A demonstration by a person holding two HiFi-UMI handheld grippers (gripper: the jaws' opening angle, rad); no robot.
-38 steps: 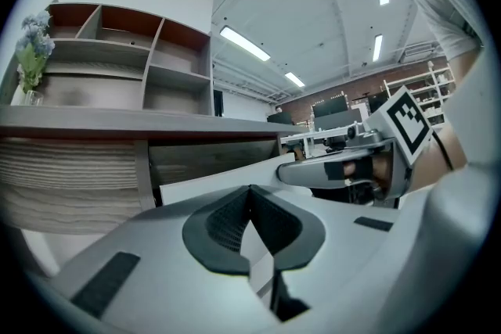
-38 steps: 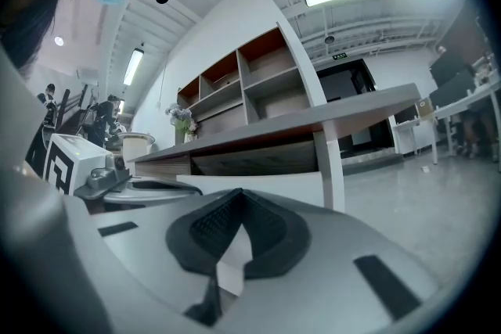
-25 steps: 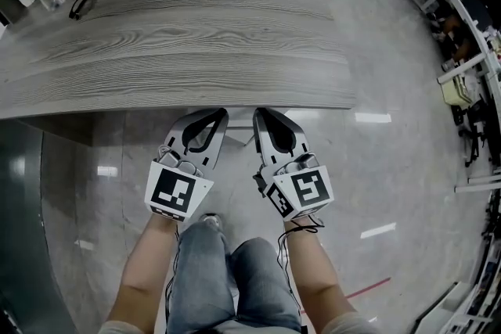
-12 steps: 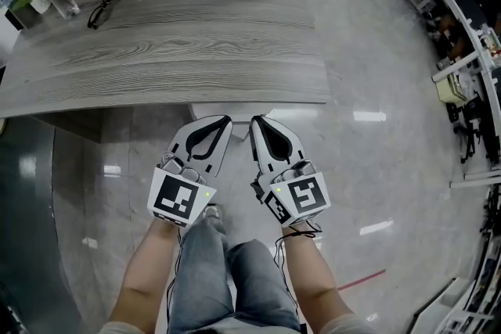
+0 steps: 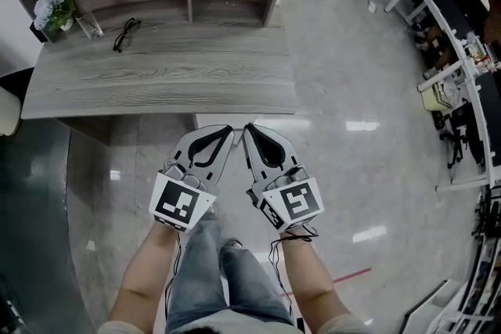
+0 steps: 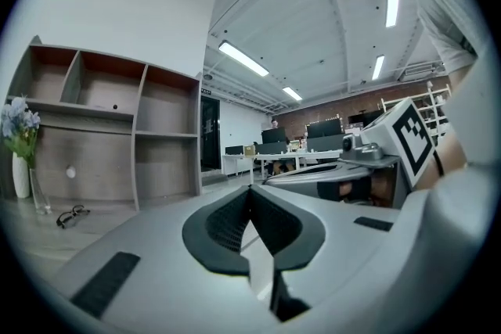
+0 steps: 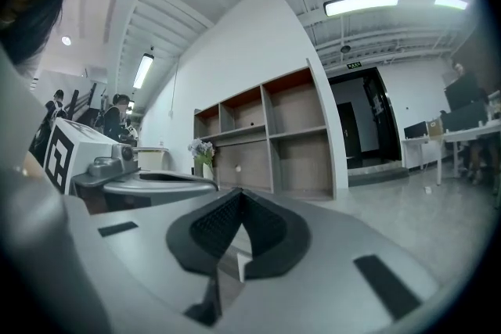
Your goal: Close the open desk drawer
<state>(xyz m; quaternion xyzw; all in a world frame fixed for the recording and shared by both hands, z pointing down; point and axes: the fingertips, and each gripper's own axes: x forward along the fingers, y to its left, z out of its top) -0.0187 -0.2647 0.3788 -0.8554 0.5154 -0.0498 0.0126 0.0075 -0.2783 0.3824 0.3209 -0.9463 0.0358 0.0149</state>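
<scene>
**Grippers line up on the desk drawer**

Left gripper (image 5: 226,132) & right gripper (image 5: 248,129), fingers of each clenched tip-to-tip on nothing, sit side by side near the counter (image 5: 156,82). The drawer (image 5: 235,120) appears as a pale strip jutting slightly from under the counter's near edge. Its long axis runs left-right, dead ahead of both tips, w/ neither arm clearly nearer. The push prob. goes fwd, under the counter.
</scene>
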